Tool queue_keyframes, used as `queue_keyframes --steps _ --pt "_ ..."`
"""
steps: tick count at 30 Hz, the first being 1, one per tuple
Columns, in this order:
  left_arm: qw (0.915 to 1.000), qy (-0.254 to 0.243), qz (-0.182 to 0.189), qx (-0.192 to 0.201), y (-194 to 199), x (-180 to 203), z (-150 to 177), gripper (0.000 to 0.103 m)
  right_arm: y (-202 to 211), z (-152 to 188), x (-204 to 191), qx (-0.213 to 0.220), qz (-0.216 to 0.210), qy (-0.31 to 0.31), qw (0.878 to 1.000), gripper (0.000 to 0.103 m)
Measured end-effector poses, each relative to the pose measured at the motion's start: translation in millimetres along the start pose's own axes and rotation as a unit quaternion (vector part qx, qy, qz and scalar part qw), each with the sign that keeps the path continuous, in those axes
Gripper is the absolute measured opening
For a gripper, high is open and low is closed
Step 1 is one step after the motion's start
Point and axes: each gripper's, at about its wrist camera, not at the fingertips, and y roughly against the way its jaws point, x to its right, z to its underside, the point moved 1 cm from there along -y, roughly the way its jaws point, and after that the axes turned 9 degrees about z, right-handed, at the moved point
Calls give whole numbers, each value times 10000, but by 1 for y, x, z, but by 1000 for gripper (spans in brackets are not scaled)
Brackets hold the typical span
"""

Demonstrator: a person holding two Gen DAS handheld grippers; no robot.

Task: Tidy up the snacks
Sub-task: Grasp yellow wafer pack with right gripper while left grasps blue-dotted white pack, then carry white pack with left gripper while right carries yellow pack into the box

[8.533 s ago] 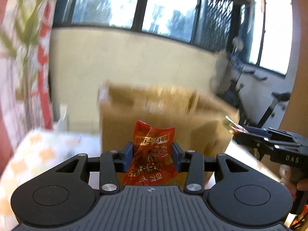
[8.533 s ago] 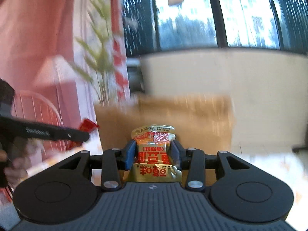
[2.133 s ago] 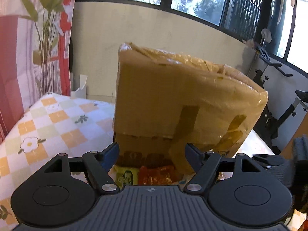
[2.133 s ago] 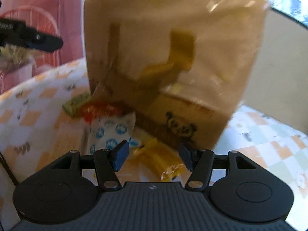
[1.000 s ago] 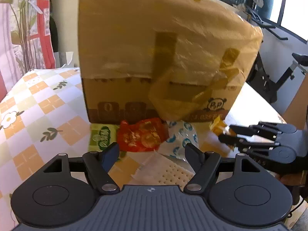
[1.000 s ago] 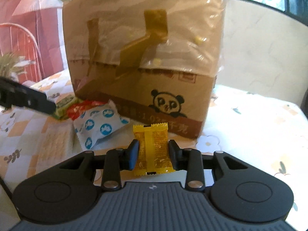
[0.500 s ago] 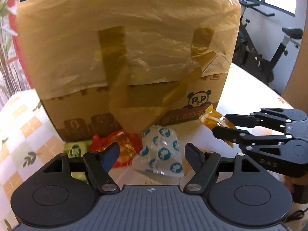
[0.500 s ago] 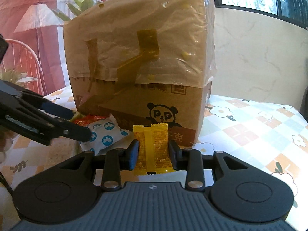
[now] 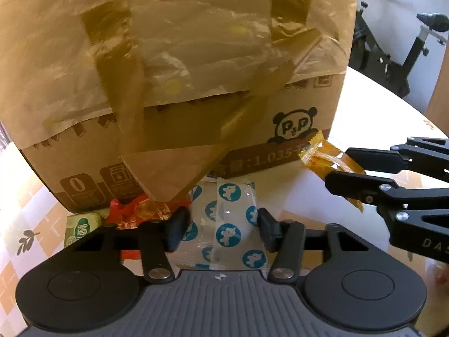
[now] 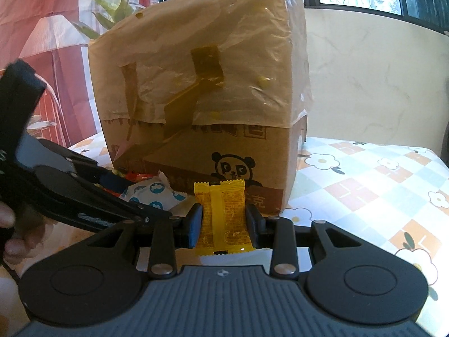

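Closing my left hand-held gripper [image 9: 223, 229] on the white packet with blue dots [image 9: 224, 219], I have its jaws touching both sides of its middle; it is light, soft and crinkly. It lies on the bench [image 10: 364, 191] before the cardboard box [image 9: 182, 84]. My right hand-held gripper [image 10: 224, 224] is clenched on one yellow packet [image 10: 221, 213]. I count one red packet [image 9: 134, 210] and one green packet [image 9: 80, 226] beside it.

Yellow snack packet [image 10: 223, 216] standing upright before cardboard box [image 10: 202, 106]; white blue-dotted packet [image 9: 224, 224], red packet [image 9: 132, 213], green packet [image 9: 80, 224] lying at the box's base.
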Motion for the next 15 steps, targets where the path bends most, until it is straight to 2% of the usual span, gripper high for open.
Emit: queue_keyframes --steps 4,9,15 --pt "9995 232 188 56 9 -5 5 50 0 0 -1 3 24 -20 10000 35" --pt "9988 219 412 166 32 -8 13 49 -1 -1 -1 -32 -15 -34 10000 35" --pt "9971 570 445 215 56 -19 25 49 -5 -1 -4 -124 -49 61 9999 35"
